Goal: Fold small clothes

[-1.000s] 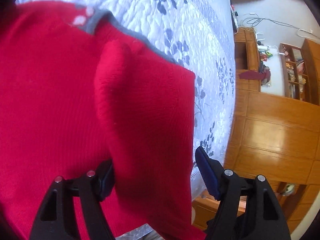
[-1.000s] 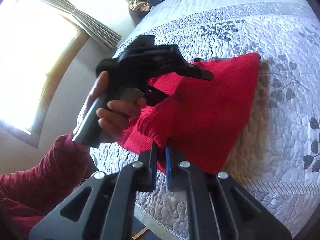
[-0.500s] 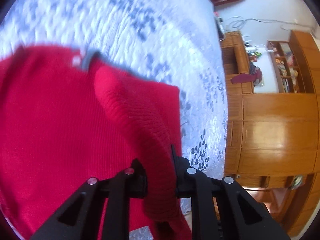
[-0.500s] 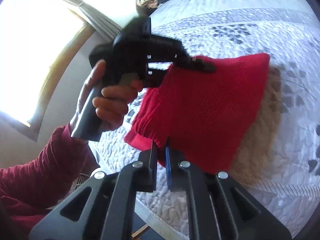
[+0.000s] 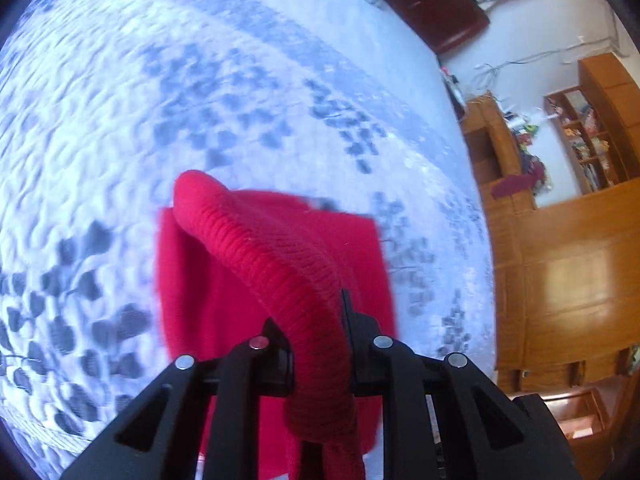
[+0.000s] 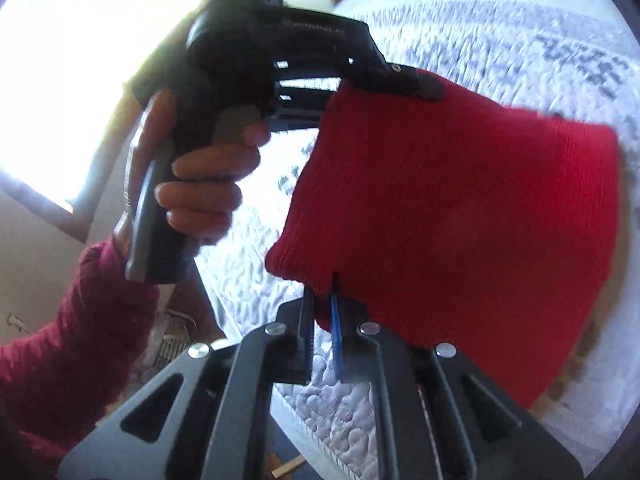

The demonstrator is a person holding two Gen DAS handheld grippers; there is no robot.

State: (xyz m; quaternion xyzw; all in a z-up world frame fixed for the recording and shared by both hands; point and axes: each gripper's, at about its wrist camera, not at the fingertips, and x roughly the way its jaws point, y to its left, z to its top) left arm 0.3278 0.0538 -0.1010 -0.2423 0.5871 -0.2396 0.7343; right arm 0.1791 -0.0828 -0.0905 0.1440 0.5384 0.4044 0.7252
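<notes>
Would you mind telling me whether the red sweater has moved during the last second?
Yes: the red sweater, gripped by both grippers, has been lifted off the quilted bedspread it lay flat on.

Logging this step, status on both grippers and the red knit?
Left gripper shut on red sweater. Right gripper shut on its lower edge. Garment lifted over quilted bed. Nothing in the way.

Open quilted bedspread (image 5: 200, 92) all around the lifted red sweater (image 6: 460, 200); wooden cabinets (image 5: 560, 260) beyond the bed edge.
</notes>
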